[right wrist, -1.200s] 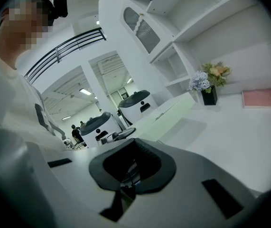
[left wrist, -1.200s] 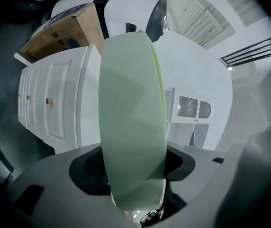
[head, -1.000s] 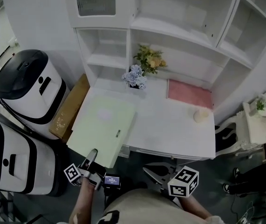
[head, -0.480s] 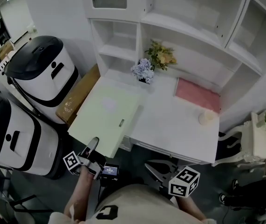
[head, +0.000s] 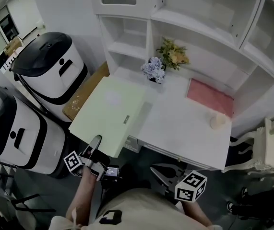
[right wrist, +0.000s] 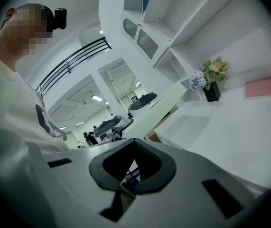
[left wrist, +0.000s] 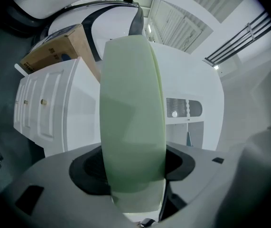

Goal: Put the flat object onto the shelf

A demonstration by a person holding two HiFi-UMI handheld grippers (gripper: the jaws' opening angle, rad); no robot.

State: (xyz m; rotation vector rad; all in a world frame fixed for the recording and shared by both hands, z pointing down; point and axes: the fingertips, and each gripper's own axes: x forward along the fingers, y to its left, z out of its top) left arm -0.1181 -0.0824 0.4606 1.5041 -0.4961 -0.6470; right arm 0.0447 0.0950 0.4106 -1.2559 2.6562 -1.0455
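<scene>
The flat object is a large pale green board [head: 110,111] that lies partly over the left end of the white desk [head: 184,128] and juts out past its front-left corner. My left gripper [head: 94,145] is shut on the board's near edge. In the left gripper view the board [left wrist: 133,118] stands edge-on between the black pads [left wrist: 85,170]. My right gripper [head: 158,173] hangs below the desk's front edge, its tips together with nothing in them [right wrist: 134,144]. The white shelf unit [head: 194,28] rises behind the desk.
A pot of blue flowers [head: 155,70] and yellow flowers [head: 174,55] stands at the desk's back. A pink mat [head: 209,97] and a small cream round thing [head: 218,121] lie on the right. Two white-and-black machines [head: 50,66] and a cardboard box [head: 84,97] stand left.
The left gripper has risen a little with the board's near edge. The head view has swung so the desk sits further right. The right gripper has hardly moved.
</scene>
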